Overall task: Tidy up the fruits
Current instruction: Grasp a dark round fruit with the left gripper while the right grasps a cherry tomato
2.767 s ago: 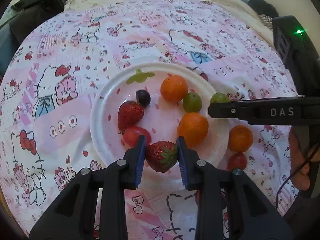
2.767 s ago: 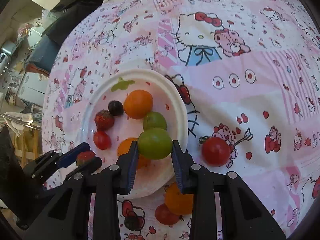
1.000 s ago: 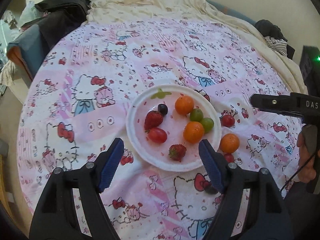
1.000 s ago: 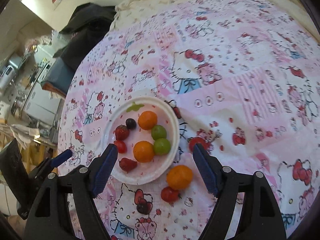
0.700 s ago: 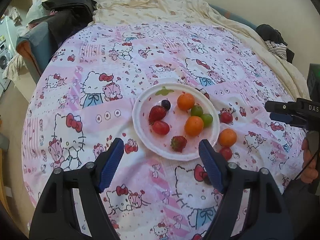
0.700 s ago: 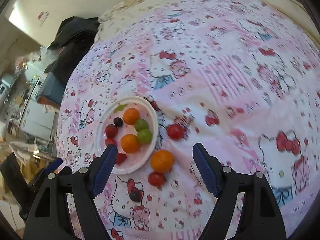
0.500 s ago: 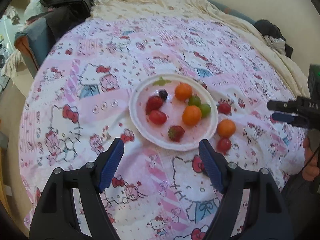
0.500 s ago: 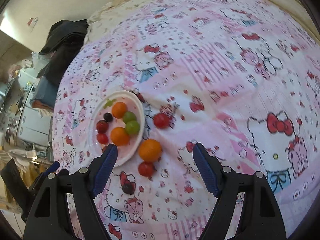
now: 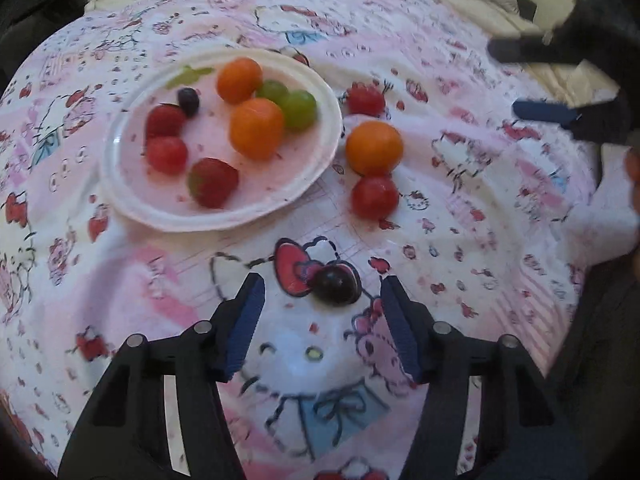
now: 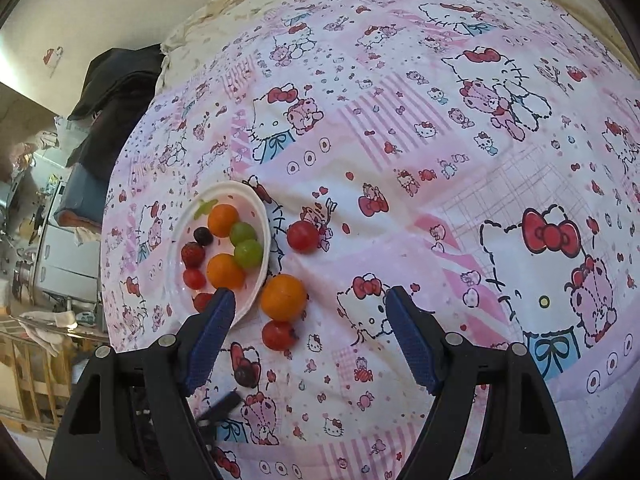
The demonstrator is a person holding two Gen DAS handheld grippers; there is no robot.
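A white plate (image 9: 116, 184) (image 10: 176, 248) holds several fruits, among them two oranges and two green ones. On the patterned cloth beside it lie an orange (image 9: 374, 147) (image 10: 283, 297), two red tomatoes (image 9: 374, 197) (image 9: 365, 98) and a dark grape (image 9: 336, 286) (image 10: 244, 374). My left gripper (image 9: 322, 284) hangs low over the cloth. Its jaws are closing, with the dark grape between them, nearer the right pad and untouched. My right gripper (image 10: 310, 294) stands open above the loose orange and holds nothing.
A pink cartoon-print sheet (image 10: 440, 140) covers the whole surface, with a cream sheet (image 10: 224, 8) at its far edge. Dark clothes (image 10: 116, 80) lie at the back left. Furniture and clutter (image 10: 60, 248) stand beyond the left edge.
My left gripper has dropped toward the cloth and come in over the dark grape, and its jaws have narrowed. The right gripper has drifted and rolled a little, still open.
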